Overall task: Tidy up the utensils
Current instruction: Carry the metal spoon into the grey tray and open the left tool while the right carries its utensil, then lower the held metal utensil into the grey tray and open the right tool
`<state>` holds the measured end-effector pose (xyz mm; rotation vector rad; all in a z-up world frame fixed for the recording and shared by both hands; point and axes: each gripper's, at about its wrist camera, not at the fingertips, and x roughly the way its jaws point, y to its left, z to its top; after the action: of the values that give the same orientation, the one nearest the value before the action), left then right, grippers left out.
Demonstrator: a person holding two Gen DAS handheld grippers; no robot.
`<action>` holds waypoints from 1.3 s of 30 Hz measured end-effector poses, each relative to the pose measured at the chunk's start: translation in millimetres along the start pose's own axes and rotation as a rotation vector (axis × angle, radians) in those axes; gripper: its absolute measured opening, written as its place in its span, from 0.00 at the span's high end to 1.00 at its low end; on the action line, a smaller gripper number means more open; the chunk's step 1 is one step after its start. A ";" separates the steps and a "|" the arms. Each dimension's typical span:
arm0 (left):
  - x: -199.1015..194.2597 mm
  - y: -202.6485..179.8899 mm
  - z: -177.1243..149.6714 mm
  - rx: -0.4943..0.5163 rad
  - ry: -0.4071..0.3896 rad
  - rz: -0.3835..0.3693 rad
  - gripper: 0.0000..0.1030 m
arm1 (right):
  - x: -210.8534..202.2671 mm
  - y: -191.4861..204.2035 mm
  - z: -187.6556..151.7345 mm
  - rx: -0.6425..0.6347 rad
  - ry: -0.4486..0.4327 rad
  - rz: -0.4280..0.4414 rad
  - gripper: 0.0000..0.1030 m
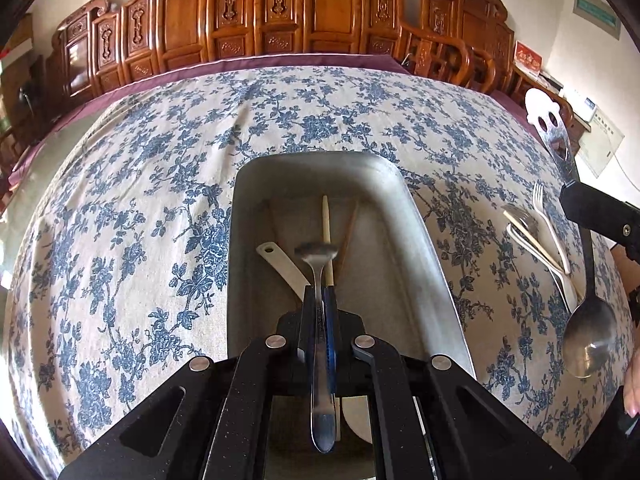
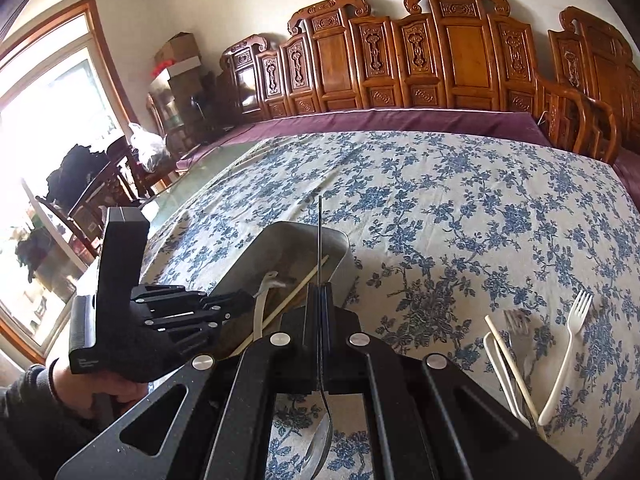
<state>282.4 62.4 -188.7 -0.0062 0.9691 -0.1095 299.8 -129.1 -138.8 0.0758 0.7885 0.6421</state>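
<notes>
my left gripper (image 1: 320,300) is clamped on a metal spoon (image 1: 319,256) above the steel tray (image 1: 420,240); right gripper (image 2: 319,300) clenches a slotted ladle (image 1: 592,320). i'd lower, then release flat beside the chopsticks (image 1: 326,220).

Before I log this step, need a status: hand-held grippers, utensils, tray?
Left hand-held gripper shut on metal fork over tray. Right hand-held gripper shut on metal spoon. Forks, chopsticks loose on cloth.

tray (image 1: 424,236) on tablecloth (image 1: 160,200), forks (image 1: 548,224) right of tray
</notes>
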 end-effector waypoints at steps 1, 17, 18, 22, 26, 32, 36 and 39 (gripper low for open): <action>-0.1 0.8 0.8 -0.002 0.000 0.001 0.96 | 1.4 0.3 1.1 0.003 0.001 0.003 0.98; -43.4 42.5 17.3 -0.091 -0.116 0.009 0.96 | 36.9 33.9 16.5 0.001 0.028 0.045 0.98; -44.4 45.2 17.7 -0.096 -0.118 0.013 0.96 | 39.4 35.1 18.5 0.006 0.029 0.053 0.98; -47.6 55.7 18.4 -0.117 -0.127 0.025 0.96 | 52.4 41.1 24.6 0.015 0.030 0.062 0.98; -49.1 60.5 19.0 -0.126 -0.132 0.033 0.96 | 69.6 43.0 22.5 0.026 0.055 0.059 0.98; -49.8 62.0 19.0 -0.124 -0.133 0.042 0.96 | 96.1 49.7 7.9 0.028 0.107 0.054 0.98; -50.5 62.9 18.7 -0.126 -0.136 0.045 0.96 | 107.9 54.0 0.3 0.018 0.133 0.049 0.98; -50.7 62.8 18.3 -0.128 -0.134 0.048 0.96 | 112.1 54.0 -3.7 0.021 0.150 0.052 0.93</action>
<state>274.6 128.9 -140.1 -0.1065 0.8400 -0.0024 328.8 -22.9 -196.9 0.0678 0.9409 0.6944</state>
